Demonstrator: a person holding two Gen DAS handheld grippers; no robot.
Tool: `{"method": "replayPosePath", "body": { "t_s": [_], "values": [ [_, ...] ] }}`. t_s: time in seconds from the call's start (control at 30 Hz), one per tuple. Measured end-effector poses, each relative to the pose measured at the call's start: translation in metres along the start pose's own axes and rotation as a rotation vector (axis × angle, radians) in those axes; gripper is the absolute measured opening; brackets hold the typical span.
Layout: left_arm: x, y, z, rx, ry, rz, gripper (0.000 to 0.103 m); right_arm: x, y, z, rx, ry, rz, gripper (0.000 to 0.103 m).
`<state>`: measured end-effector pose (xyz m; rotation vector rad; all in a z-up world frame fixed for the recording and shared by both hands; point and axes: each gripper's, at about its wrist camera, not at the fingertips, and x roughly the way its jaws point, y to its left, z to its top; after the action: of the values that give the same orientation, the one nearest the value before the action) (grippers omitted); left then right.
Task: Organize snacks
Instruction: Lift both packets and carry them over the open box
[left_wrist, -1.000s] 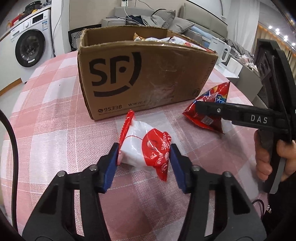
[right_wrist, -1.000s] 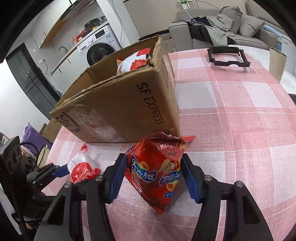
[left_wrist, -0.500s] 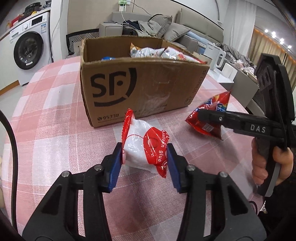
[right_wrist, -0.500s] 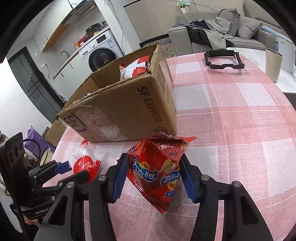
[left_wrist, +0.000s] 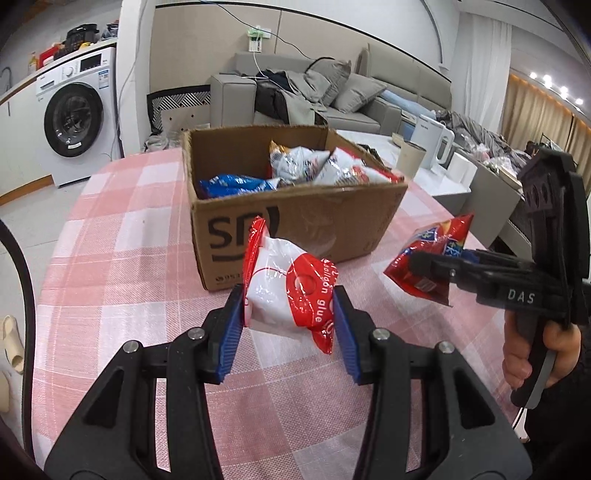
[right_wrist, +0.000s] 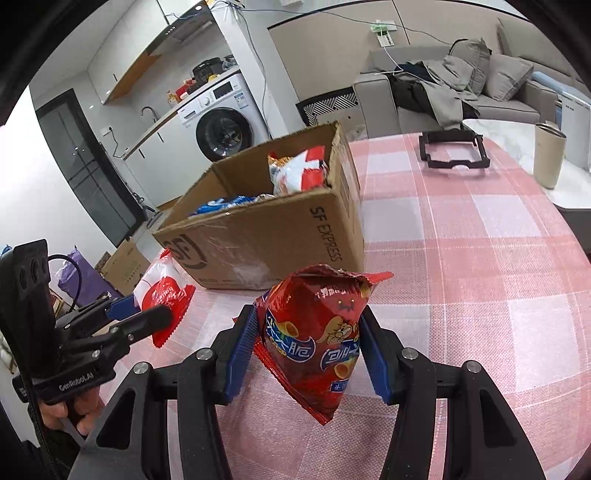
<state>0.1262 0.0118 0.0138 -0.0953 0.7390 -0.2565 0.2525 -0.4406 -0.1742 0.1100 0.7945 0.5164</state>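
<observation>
The left gripper (left_wrist: 288, 317) has its blue pads pressed on both sides of a white and red snack bag (left_wrist: 286, 291); the bag hangs above the pink checked tablecloth (left_wrist: 110, 288), just in front of the cardboard box (left_wrist: 295, 218); the right gripper (right_wrist: 308, 354) is closed on a red chip bag (right_wrist: 317, 332), also lifted off the cloth, near the box corner; other snack packets (left_wrist: 310, 166) lie inside the box.

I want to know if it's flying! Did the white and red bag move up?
Yes. The white and red bag now overlaps the cardboard box front, lifted off the table.
</observation>
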Motion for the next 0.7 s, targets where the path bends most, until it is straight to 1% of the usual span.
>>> {"method": "replayPosePath", "body": {
  "t_s": [0.23, 0.43, 0.7],
  "values": [
    [-0.015, 0.000, 0.007, -0.008, -0.029, 0.023, 0.043, -0.017, 0.005, 0.005, -0.022, -0.032, 0.022, 0.055],
    [-0.028, 0.003, 0.012, -0.022, -0.051, 0.039, 0.043, -0.030, 0.010, 0.015, -0.047, -0.062, 0.034, 0.055],
    [-0.036, 0.000, 0.026, -0.026, -0.084, 0.058, 0.043, -0.042, 0.019, 0.025, -0.093, -0.087, 0.048, 0.055]
  ]
}}
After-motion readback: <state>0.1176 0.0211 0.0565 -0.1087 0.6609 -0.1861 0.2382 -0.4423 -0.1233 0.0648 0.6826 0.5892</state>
